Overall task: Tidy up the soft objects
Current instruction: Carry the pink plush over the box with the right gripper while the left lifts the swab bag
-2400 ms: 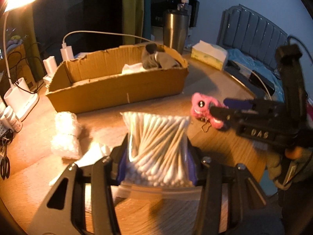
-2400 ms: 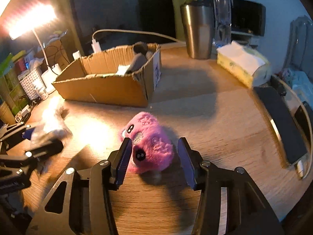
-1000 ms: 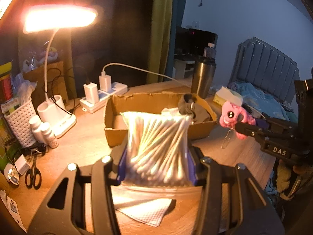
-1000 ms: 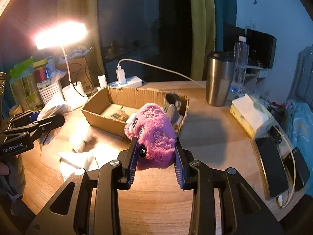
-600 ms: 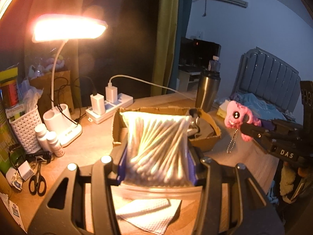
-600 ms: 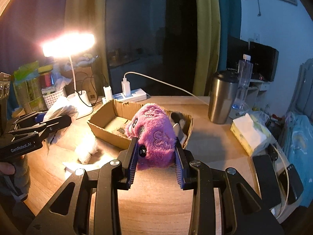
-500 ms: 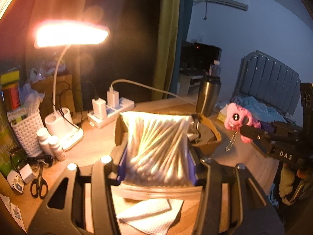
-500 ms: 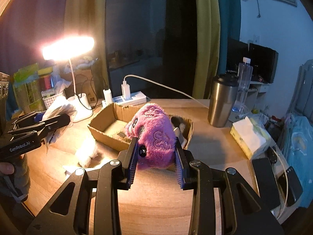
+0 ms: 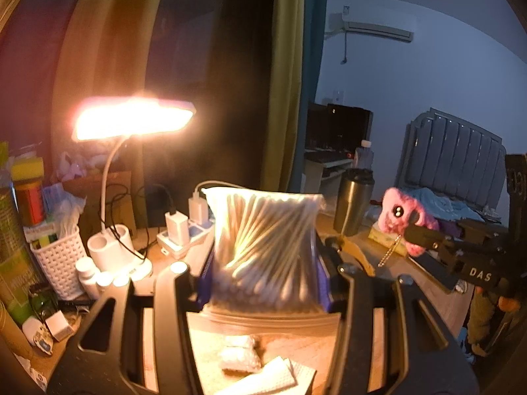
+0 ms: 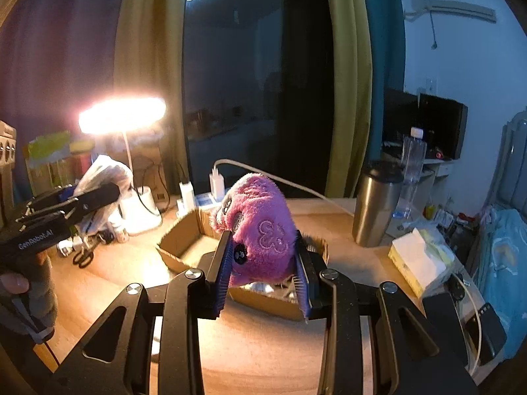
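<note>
My left gripper is shut on a clear bag of cotton swabs, held upright above the wooden table. That bag hides most of the cardboard box behind it. In the right wrist view my right gripper is shut on a pink plush toy, lifted over the near edge of the cardboard box. The same plush toy shows at the right of the left wrist view, with a small chain hanging from it. The left gripper with its bag appears at the left of the right wrist view, held by a gloved hand.
A lit desk lamp stands at the back left beside a power strip, a white basket and small bottles. A steel tumbler, a tissue pack and phones sit at the right. White tissue and wadding lie on the table below the left gripper.
Both grippers have risen with their loads and tilted up, so the table and box have sunk lower in both views. The grips have not changed.
</note>
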Motion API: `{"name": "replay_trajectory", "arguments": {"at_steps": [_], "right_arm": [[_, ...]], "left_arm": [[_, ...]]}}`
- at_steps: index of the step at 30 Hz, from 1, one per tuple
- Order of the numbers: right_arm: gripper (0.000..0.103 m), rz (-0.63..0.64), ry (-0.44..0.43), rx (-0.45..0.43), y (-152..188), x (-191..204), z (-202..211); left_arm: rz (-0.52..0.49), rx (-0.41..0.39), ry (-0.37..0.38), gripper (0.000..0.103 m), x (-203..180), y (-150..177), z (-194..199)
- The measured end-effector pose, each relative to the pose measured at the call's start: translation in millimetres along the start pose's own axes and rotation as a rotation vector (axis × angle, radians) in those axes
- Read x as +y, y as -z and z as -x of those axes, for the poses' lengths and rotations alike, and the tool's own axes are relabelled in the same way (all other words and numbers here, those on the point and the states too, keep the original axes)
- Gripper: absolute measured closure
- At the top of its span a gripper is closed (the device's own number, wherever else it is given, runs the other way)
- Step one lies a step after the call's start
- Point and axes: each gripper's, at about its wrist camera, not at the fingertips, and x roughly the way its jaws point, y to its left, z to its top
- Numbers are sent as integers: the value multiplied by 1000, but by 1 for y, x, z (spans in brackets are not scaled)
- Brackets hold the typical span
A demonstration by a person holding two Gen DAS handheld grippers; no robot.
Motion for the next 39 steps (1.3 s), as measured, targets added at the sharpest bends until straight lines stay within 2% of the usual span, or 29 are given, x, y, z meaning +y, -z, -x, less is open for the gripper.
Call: {"name": "replay_trajectory", "arguments": {"at_steps": [3,12,27,33,39], "right_arm": [[67,2,-12,-38,-3,1,3],[67,-7,-14,-56,-10,-3,-6],[67,-28,-24,-37,-17,-8,-43],[67,-27,-28,-29,-23,-9,-58],[67,-38,-29,13,-17,-14,-82]], "left_arm": [[7,-31,3,54,4,-5,1],[-4,-71,-9,54,10,-18,-5],[-30,-24,13,54,18,-14,-49],[-36,-44,27,54,24,-12,-65],[-21,9,19,54,28,-1,-90]]}}
